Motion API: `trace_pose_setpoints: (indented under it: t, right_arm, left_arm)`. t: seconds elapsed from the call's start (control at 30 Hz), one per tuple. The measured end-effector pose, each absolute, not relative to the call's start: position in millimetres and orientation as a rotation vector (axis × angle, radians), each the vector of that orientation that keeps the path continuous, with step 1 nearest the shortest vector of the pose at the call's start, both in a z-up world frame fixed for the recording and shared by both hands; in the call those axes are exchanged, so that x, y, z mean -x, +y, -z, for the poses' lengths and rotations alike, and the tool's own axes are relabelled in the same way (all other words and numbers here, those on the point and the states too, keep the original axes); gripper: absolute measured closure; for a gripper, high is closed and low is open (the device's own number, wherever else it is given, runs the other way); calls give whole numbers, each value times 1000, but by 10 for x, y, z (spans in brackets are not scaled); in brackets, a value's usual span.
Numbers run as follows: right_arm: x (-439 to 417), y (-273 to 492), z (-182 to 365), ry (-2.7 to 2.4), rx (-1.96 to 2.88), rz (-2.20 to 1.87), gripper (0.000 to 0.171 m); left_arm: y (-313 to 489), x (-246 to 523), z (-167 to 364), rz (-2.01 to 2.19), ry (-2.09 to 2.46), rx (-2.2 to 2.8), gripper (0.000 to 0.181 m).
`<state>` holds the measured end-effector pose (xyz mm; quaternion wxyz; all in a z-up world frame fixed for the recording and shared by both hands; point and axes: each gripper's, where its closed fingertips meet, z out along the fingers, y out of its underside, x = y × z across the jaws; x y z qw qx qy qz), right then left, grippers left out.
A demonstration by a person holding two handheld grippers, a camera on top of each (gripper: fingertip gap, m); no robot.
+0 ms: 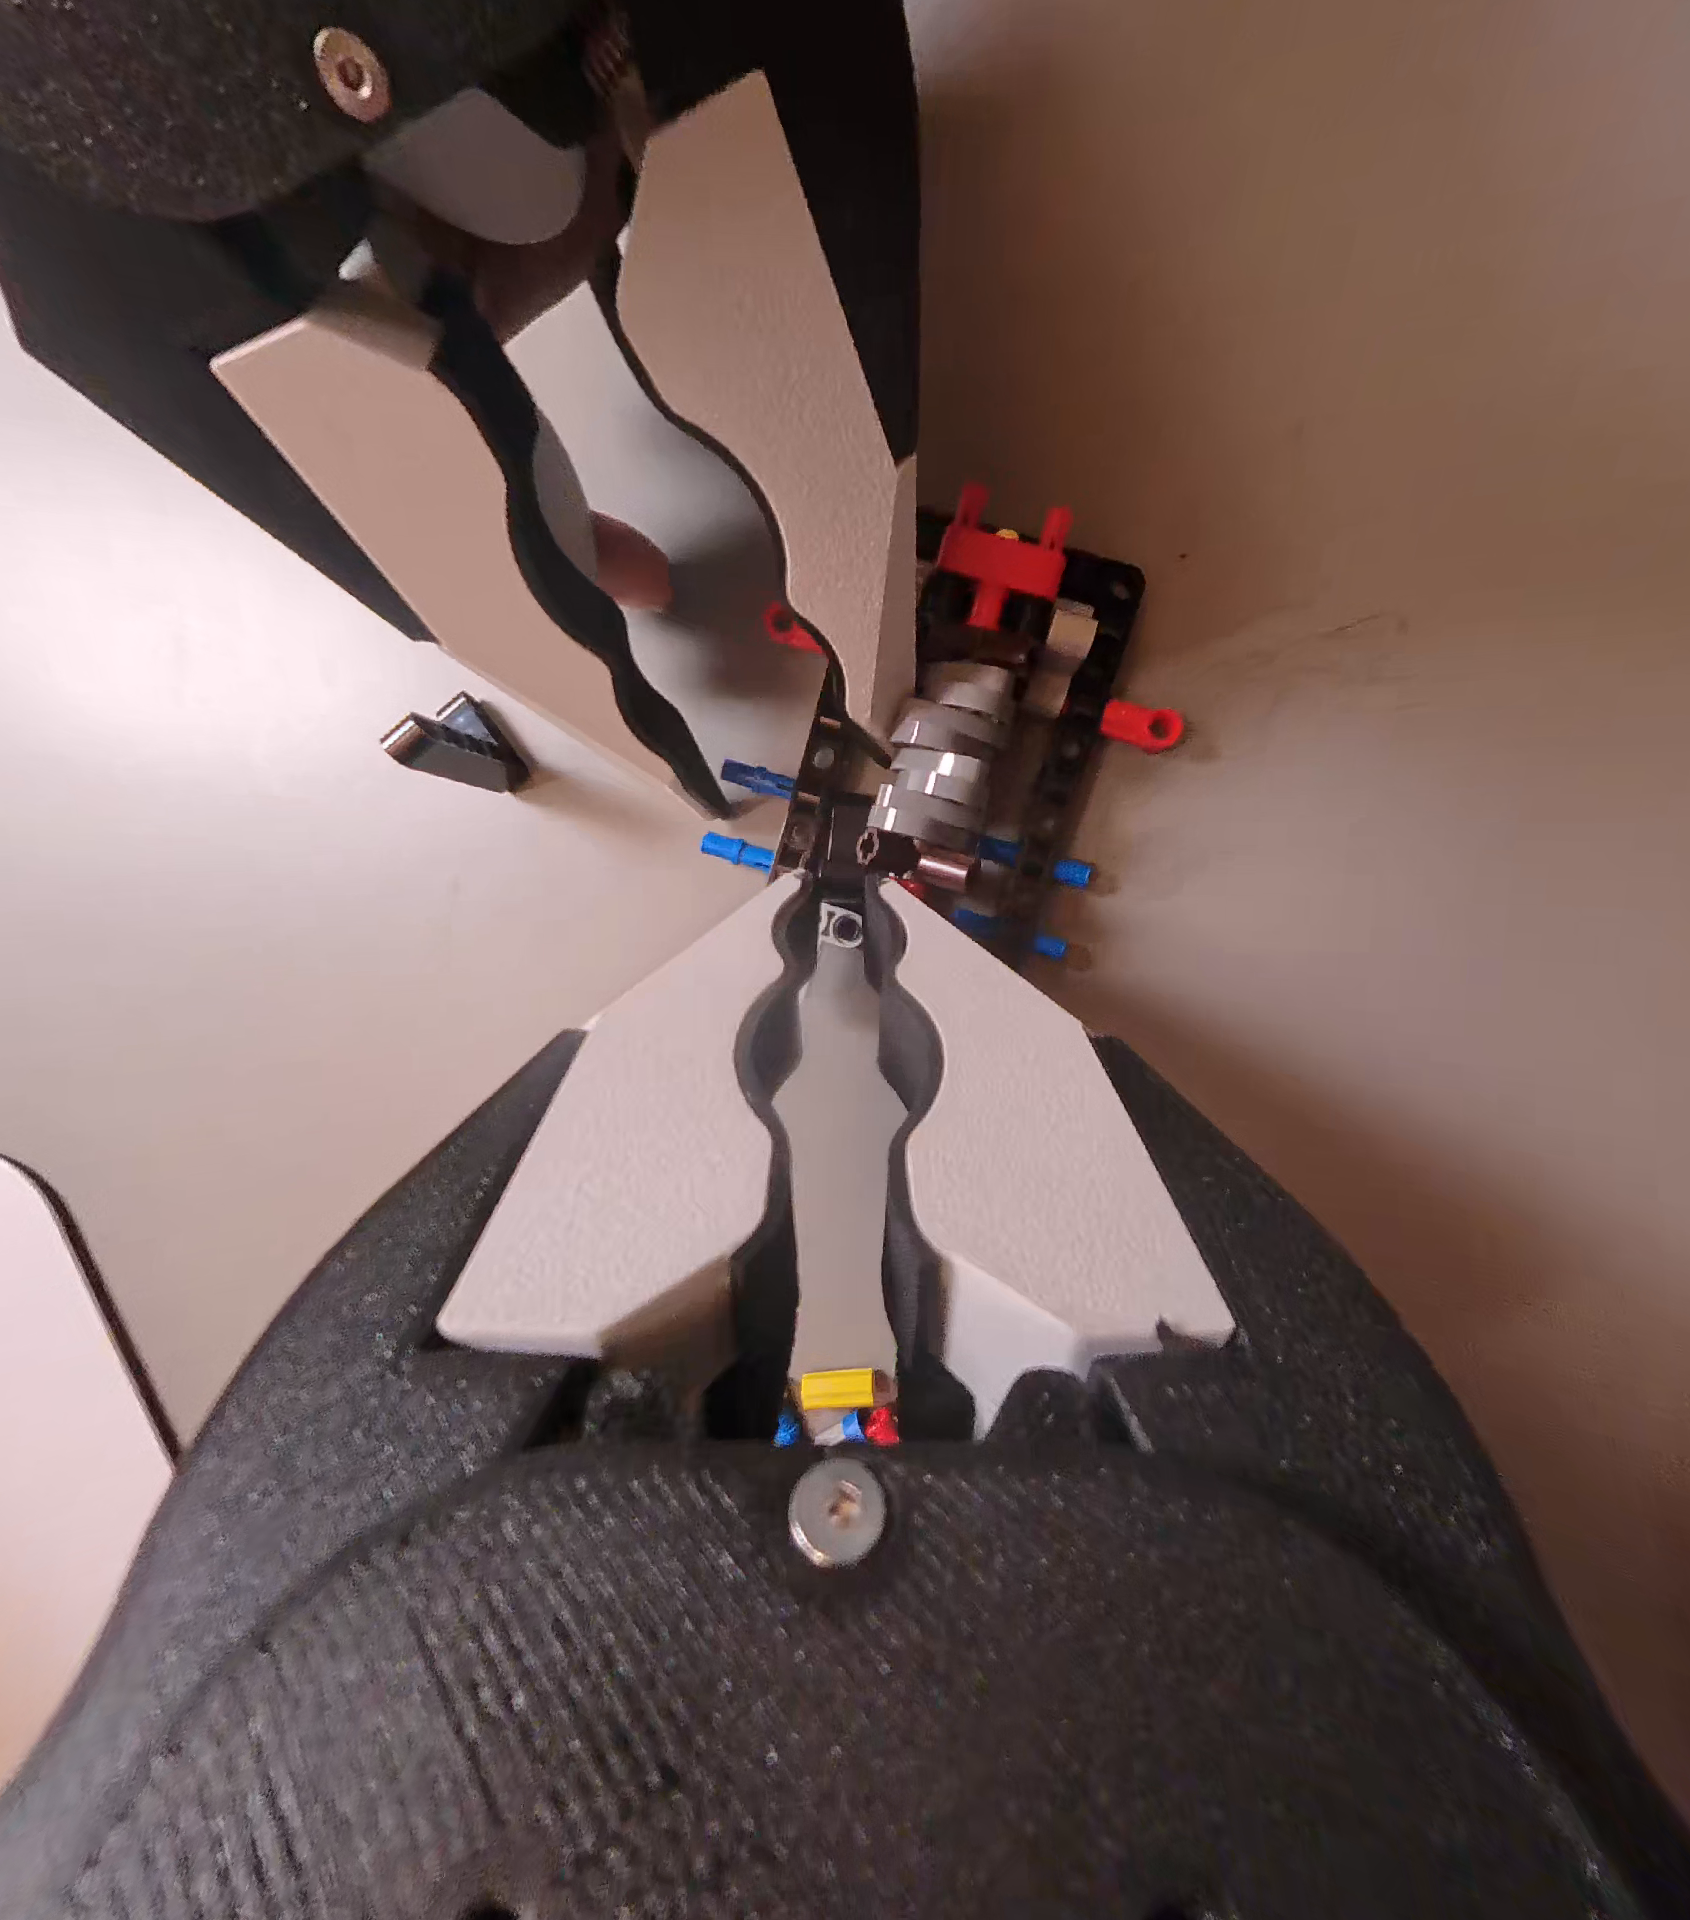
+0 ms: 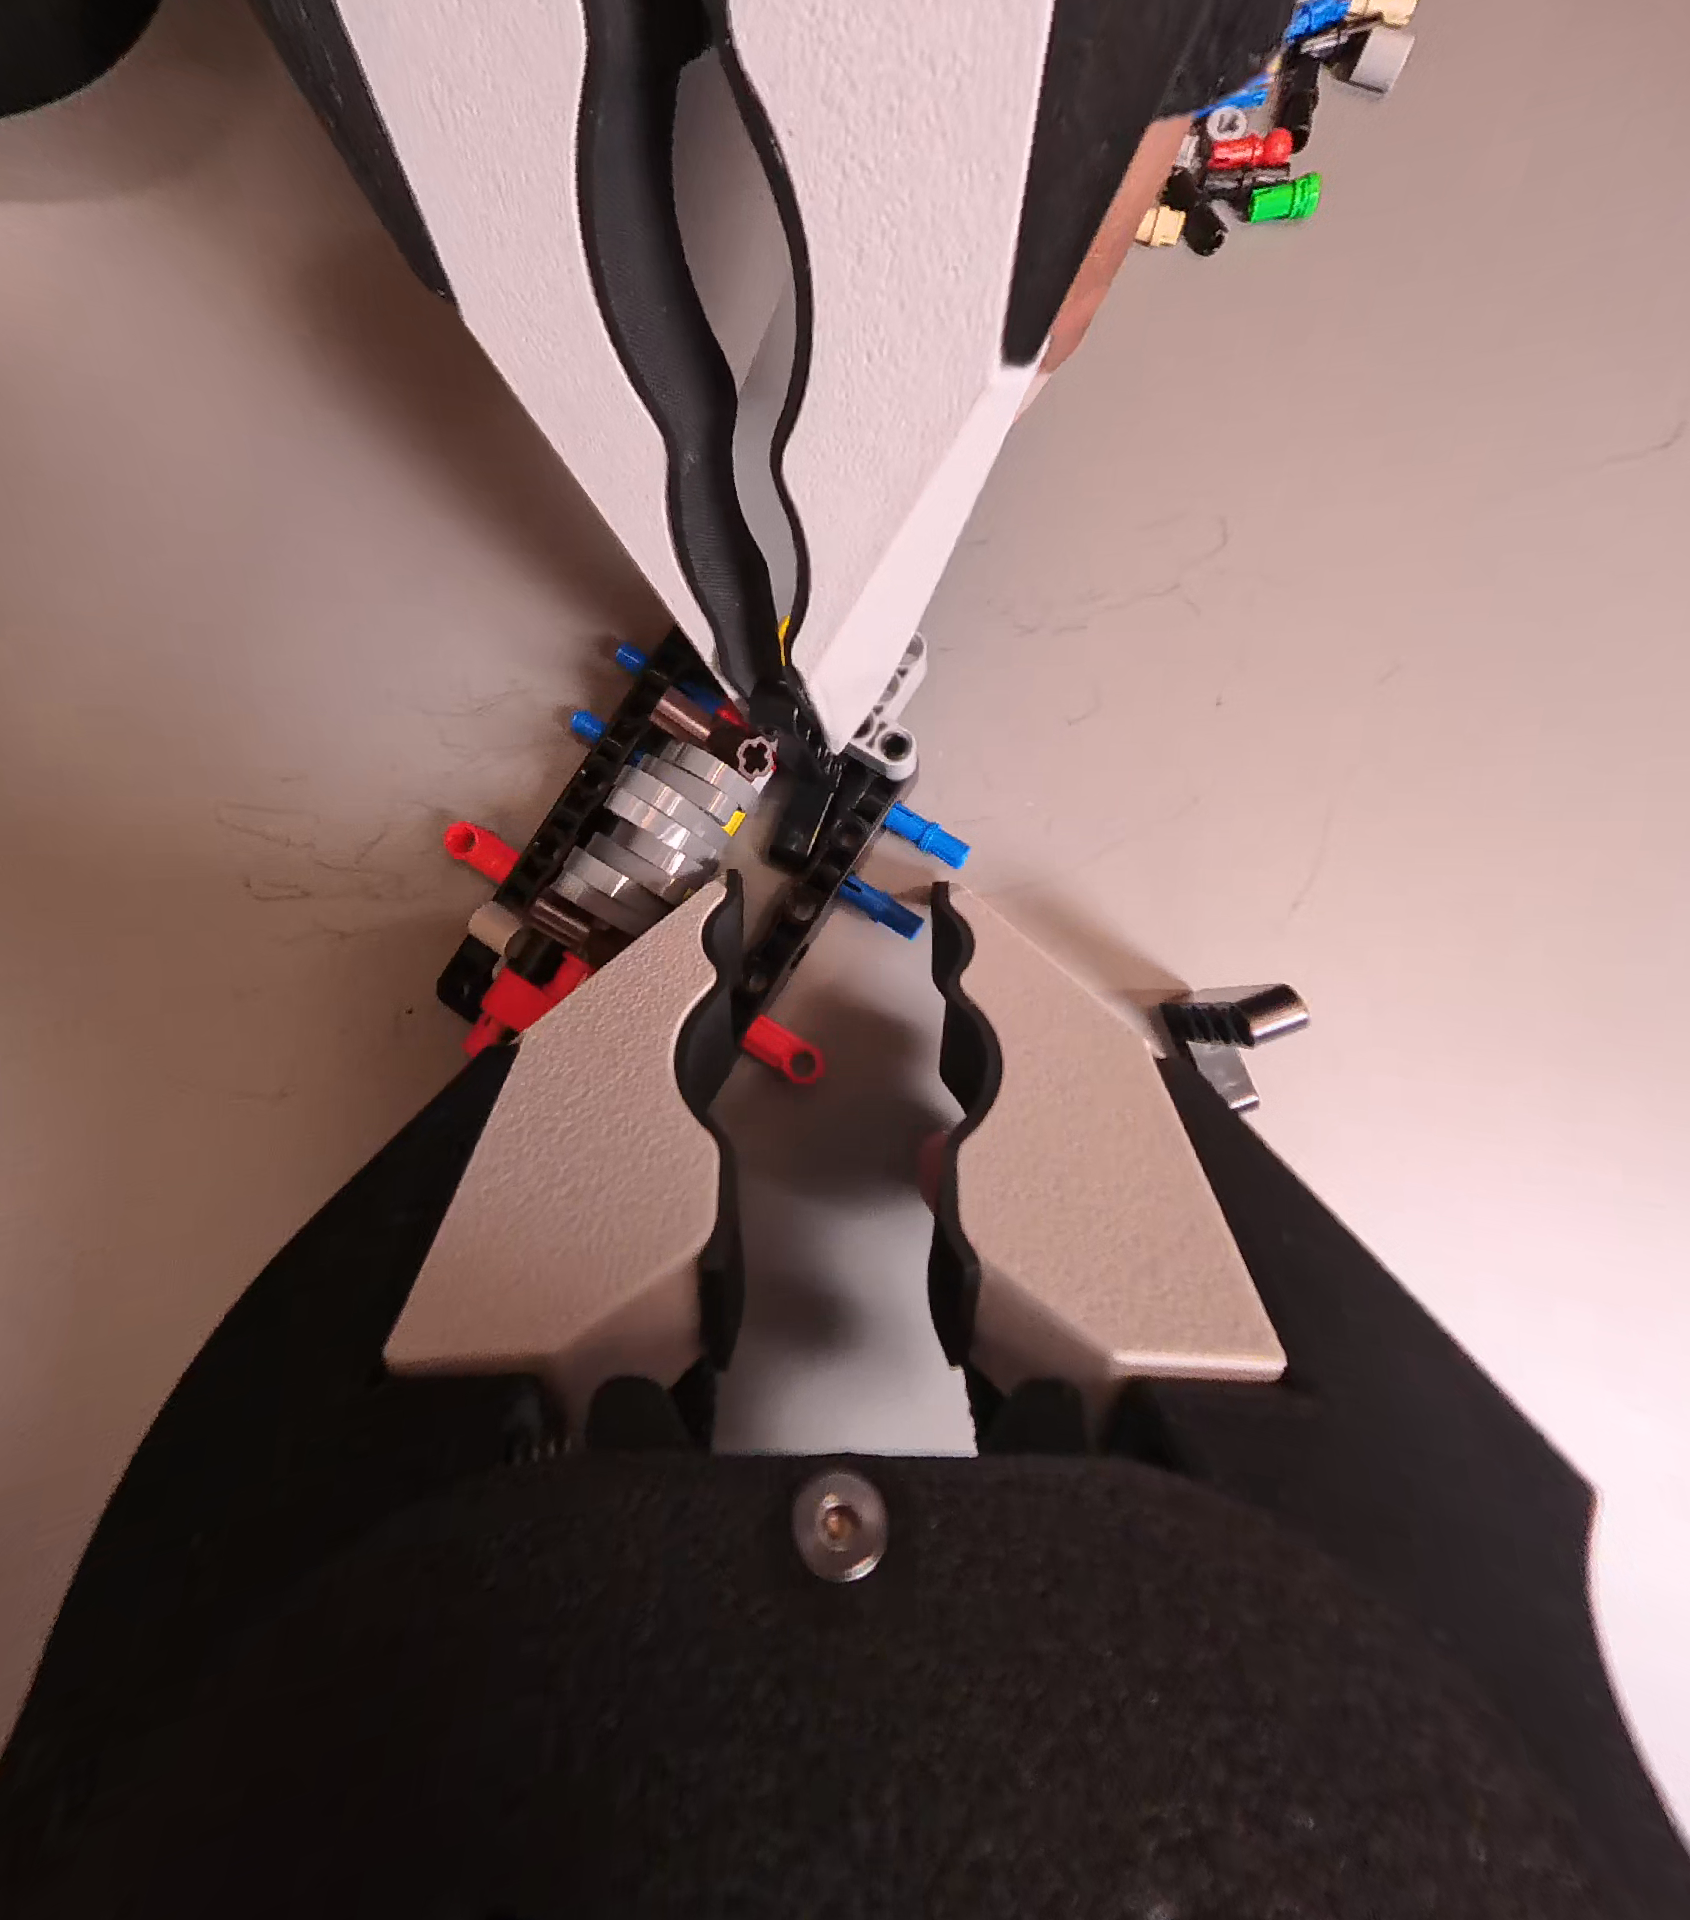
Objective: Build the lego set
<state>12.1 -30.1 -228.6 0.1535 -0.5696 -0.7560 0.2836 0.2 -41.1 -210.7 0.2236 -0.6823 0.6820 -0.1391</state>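
Left gripper (image 1: 843, 902) nearly closed, white fingers with black wavy pads pinching small black connector piece (image 1: 851, 844) at near end of black-framed lego assembly with grey stacked discs (image 1: 966, 758). Right gripper (image 2: 836, 899) spread wide, left pad touching frame's black beam, nothing clamped. Assembly lies flat on beige tabletop (image 1: 1443, 416), blue and red pins sticking out. Loose black wedge-shaped piece (image 1: 454, 743) near. Pile of small coloured loose parts (image 2: 1267, 156) well apart.
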Motion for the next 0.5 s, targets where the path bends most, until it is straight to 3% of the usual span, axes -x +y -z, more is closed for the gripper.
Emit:
trace_pose_setpoints:
  t: [0.17,0.5]
  right_arm:
    - [-171,-206,2209,-2115,1683,-765,131]
    - [-162,-188,2296,-2049,1799,-730,143]
  left_arm:
    - [-393,-1,2103,384,1841,1875,175]
    - [-331,-24,2100,439,1769,1872,175]
